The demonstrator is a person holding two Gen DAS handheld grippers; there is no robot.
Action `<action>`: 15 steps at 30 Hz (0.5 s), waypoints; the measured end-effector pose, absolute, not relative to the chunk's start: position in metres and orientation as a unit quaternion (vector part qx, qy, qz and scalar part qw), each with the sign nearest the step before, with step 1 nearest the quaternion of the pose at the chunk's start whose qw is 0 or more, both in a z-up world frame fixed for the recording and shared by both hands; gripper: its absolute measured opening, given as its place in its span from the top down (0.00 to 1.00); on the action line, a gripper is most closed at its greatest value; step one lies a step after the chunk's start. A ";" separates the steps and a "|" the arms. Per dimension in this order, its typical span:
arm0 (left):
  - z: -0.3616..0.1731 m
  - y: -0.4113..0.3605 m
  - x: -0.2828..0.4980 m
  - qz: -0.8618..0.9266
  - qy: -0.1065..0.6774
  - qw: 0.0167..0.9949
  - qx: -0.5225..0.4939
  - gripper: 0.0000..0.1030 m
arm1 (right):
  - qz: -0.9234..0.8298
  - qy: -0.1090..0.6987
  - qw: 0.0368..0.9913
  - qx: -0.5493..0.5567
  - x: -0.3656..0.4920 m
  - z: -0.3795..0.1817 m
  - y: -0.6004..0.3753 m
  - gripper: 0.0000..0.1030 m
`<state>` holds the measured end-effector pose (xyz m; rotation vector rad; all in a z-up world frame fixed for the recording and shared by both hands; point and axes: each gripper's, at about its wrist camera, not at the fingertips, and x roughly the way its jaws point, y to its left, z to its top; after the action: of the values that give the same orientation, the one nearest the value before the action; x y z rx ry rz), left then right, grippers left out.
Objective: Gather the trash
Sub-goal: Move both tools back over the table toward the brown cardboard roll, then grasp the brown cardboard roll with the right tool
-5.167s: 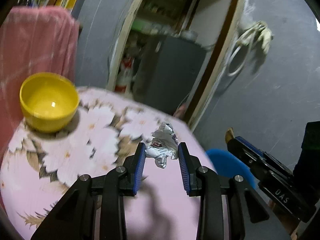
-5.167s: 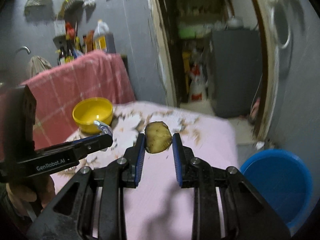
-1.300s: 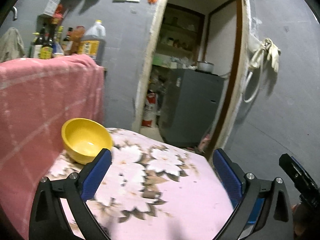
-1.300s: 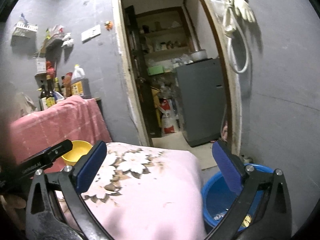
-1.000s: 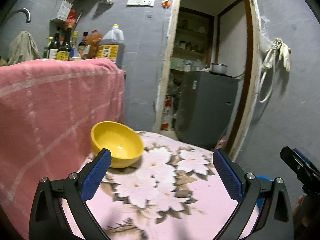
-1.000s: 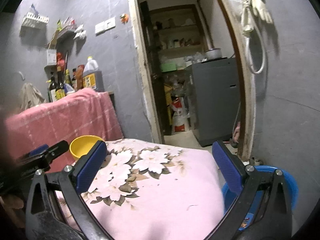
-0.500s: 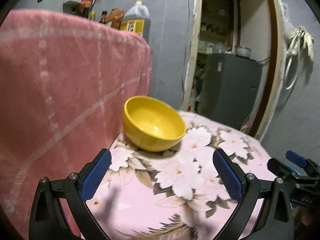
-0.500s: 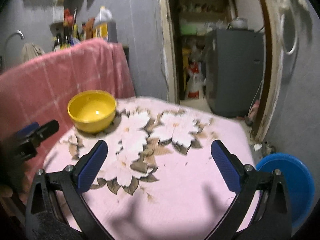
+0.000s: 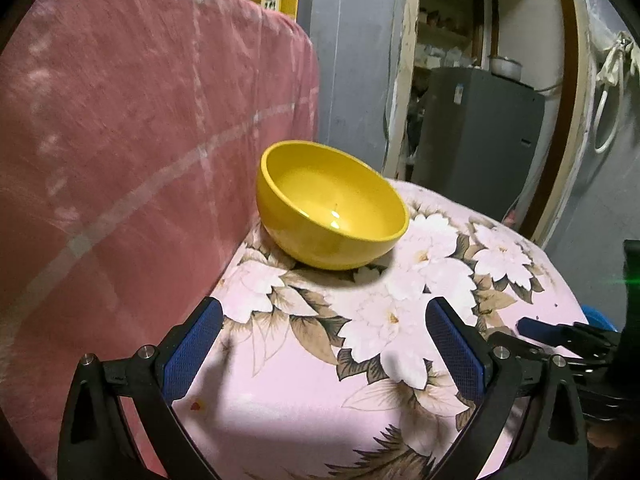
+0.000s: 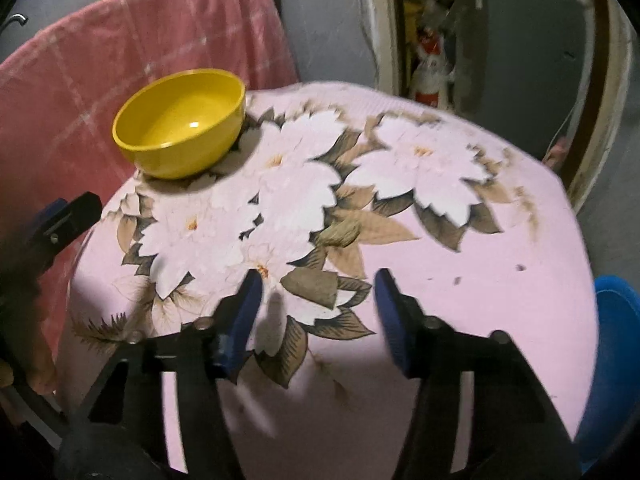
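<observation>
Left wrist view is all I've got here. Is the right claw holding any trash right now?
Observer: No. The right claw is open, and only the pink floral tablecloth shows between its fingers.
Operator: Where's the bin? I only catch a blue sliver.
Observer: A round blue plastic basin sits low, past the table's right edge, to the right of that claw.
Operator: Anything in the doorway?
Observer: A red and white bottle stands low in the doorway, beyond the table's far edge.
</observation>
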<state>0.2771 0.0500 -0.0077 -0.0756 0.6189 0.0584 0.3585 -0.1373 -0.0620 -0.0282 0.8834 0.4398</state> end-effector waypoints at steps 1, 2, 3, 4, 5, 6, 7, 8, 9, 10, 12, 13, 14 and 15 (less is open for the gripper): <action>-0.008 0.050 0.278 0.027 0.308 0.950 -0.039 0.03 | 0.214 0.429 0.877 -0.014 0.360 -0.064 -0.136 0.54; -0.009 0.050 0.279 0.024 0.312 0.949 -0.041 0.04 | 0.218 0.437 0.873 -0.013 0.362 -0.067 -0.136 0.57; -0.009 0.049 0.281 0.022 0.315 0.948 -0.042 0.04 | 0.221 0.440 0.870 -0.011 0.363 -0.068 -0.136 0.62; -0.009 0.047 0.282 0.019 0.318 0.947 -0.042 0.04 | 0.223 0.443 0.868 -0.007 0.363 -0.069 -0.137 0.62; -0.009 0.046 0.284 0.015 0.320 0.946 -0.042 0.04 | 0.226 0.442 0.868 -0.003 0.363 -0.069 -0.139 0.63; -0.009 0.043 0.285 0.010 0.322 0.946 -0.040 0.04 | 0.228 0.442 0.868 -0.001 0.363 -0.068 -0.141 0.63; -0.009 0.041 0.287 0.006 0.323 0.945 -0.039 0.04 | 0.230 0.440 0.868 0.001 0.362 -0.068 -0.143 0.64; -0.009 0.038 0.288 0.001 0.325 0.945 -0.037 0.04 | 0.231 0.439 0.868 0.004 0.361 -0.067 -0.146 0.64; -0.009 0.034 0.290 -0.005 0.327 0.944 -0.035 0.04 | 0.230 0.437 0.869 0.008 0.360 -0.065 -0.150 0.65; -0.009 0.031 0.292 -0.011 0.329 0.944 -0.033 0.04 | 0.225 0.434 0.872 0.011 0.359 -0.064 -0.155 0.65; -0.010 0.023 0.296 -0.026 0.333 0.942 -0.028 0.04 | 0.218 0.428 0.877 0.015 0.358 -0.061 -0.164 0.65; -0.011 0.019 0.299 -0.033 0.336 0.941 -0.025 0.04 | 0.211 0.424 0.880 0.015 0.356 -0.059 -0.170 0.65; -0.012 0.015 0.301 -0.041 0.340 0.939 -0.022 0.04 | 0.207 0.422 0.883 0.016 0.355 -0.058 -0.175 0.65; -0.013 0.010 0.305 -0.049 0.345 0.937 -0.018 0.05 | 0.202 0.418 0.886 0.016 0.353 -0.057 -0.181 0.65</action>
<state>0.3046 0.0098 -0.0131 -0.0376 0.7039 -0.0995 0.3527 -0.1809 -0.0565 0.0325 0.8701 0.4191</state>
